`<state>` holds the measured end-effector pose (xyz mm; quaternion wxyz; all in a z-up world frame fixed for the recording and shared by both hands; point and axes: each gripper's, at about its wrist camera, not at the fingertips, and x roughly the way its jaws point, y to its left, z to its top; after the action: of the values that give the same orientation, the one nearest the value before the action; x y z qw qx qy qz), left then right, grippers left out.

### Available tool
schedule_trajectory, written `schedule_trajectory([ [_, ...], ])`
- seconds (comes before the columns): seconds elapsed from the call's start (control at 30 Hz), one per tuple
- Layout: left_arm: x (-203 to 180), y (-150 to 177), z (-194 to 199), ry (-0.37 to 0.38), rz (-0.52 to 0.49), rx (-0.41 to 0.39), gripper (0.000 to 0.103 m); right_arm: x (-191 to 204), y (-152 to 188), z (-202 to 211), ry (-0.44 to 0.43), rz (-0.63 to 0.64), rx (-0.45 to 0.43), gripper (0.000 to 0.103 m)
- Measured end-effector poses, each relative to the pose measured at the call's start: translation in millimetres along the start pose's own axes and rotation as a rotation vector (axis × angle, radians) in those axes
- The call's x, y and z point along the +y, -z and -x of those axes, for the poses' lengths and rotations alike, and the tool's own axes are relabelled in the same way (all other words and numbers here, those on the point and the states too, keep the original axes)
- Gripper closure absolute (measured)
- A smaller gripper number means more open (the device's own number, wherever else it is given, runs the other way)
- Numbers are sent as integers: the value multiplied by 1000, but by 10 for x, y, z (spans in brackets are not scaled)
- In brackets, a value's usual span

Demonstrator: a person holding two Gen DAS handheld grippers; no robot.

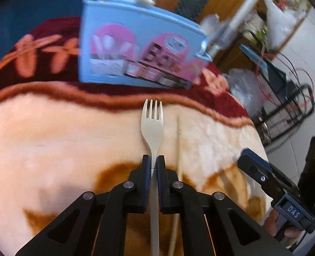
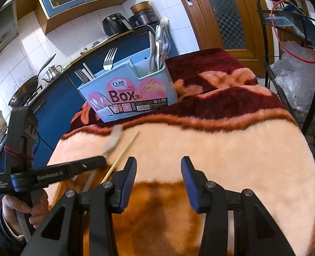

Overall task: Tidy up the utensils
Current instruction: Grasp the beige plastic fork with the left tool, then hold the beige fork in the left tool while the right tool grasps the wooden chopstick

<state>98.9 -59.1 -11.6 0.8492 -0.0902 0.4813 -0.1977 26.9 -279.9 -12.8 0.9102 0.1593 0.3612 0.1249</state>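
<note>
My left gripper (image 1: pixel 153 159) is shut on the handle of a cream plastic fork (image 1: pixel 152 125), tines pointing away toward the light blue chopstick box (image 1: pixel 136 49). In the right wrist view the same fork (image 2: pixel 112 140) is a blur sticking out of the left gripper (image 2: pixel 99 162), just above the blanket. One wooden chopstick (image 1: pixel 178 149) (image 2: pixel 121 155) lies on the blanket right beside the fork. The box (image 2: pixel 127 93) stands further back with metal forks and spoons upright in its compartments. My right gripper (image 2: pixel 157 170) is open over the blanket, nothing between its blue pads.
A plush blanket (image 2: pixel 221 145) in peach, brown and dark red covers the table. A black wire rack (image 2: pixel 296 74) with plastic bags stands off the right edge. A blue kitchen counter (image 2: pixel 57 98) with a wok and kettle runs behind the box. A hand (image 2: pixel 35 211) holds the left gripper's handle.
</note>
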Motion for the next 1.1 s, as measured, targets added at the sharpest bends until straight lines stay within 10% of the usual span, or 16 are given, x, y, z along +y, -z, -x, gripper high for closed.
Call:
schedule_trajectory([
  [0.27, 369, 58, 252, -109, 90, -43, 97, 116, -25, -88, -15, 38, 57, 56],
  [0.77, 487, 45, 248, -48, 61, 80, 93, 487, -234, -532, -113, 27, 389, 57],
  [1.1, 537, 23, 241, 6, 36, 124, 93, 700, -270, -864, -65, -20, 530, 75],
])
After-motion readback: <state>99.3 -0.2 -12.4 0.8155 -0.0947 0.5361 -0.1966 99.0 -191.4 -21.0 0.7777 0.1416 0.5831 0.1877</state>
